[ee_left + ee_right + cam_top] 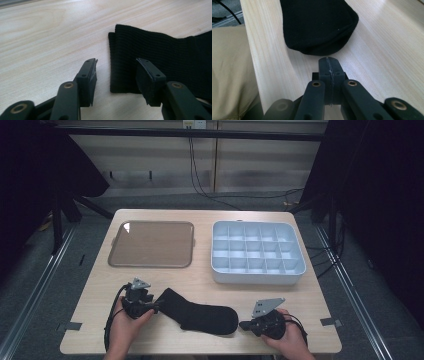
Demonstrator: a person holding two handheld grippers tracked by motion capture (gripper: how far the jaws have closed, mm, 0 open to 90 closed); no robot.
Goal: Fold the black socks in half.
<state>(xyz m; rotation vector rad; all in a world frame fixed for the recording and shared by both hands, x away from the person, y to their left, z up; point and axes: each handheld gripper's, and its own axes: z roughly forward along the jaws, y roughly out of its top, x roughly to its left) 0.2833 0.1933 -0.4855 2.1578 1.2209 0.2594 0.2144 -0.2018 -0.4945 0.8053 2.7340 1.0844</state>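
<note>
Tools (159,308) (244,325) flank sock (202,312).

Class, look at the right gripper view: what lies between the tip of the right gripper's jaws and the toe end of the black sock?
Nothing but bare wooden table. In the right gripper view, a short strip of tabletop separates the shut right gripper from the black sock.

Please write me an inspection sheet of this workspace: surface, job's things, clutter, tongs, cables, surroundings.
Surface: light wooden table.
Job's things: black sock lying flat near the front edge; grey compartment box, its cells look bare; flat lid beside it.
Clutter: nothing seen.
Tongs: left tongs open, astride the sock's cuff corner; right tongs shut, apart from the sock's toe.
Cables: black cable trailing from the left tongs; more cables on the floor behind.
Surroundings: dark curtains, grey floor.
</note>
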